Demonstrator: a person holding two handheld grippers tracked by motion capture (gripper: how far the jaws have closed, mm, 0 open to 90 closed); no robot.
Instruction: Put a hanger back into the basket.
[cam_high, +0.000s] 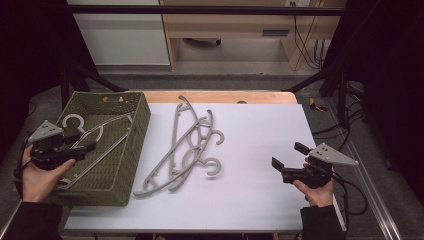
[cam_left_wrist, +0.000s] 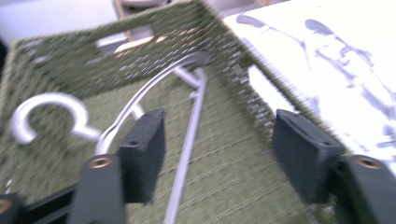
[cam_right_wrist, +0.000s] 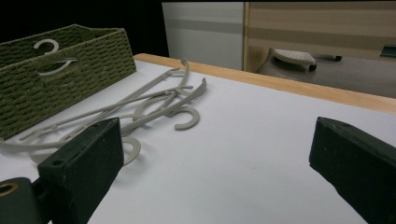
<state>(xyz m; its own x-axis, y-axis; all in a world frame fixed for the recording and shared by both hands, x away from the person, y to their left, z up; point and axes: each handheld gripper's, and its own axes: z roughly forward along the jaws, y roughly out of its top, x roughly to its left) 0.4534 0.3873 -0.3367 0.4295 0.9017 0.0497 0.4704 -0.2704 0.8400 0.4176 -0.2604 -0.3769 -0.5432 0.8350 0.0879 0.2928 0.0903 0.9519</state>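
Dim room, cabinets at the back, wood-edged bench under a white sheet.

L gripper first: your jaws stand wide apart over the green woven basket at the bench's left edge, nothing between the pads. Right below them, in the left gripper view, the grey hanger lies on the basket floor, hook toward the near-left wall, apart from both pads. So that one's in, and the drop-off step looks done.

R gripper hangs near the right edge, toward the front, jaws fully spread & empty, aimed across the sheet at the pile.

Outward from there: the remaining hangers sit tangled mid-bench, just beside the basket's right wall, not touching it as far as I can tell. Looks like 3 or so, hooks pointing right, arms crossed over each other; exact count's hard to call.

My read: you're btwn picks, one hanger binned, the rest to go. Next move calls for lifting the L clear of the basket rim w/o snagging the weave, then going for a single hanger at the pile. Pick an arm or hook that lies on top, since they interlock & a low grab could drag the lot. R could pin the heap if it shifts.
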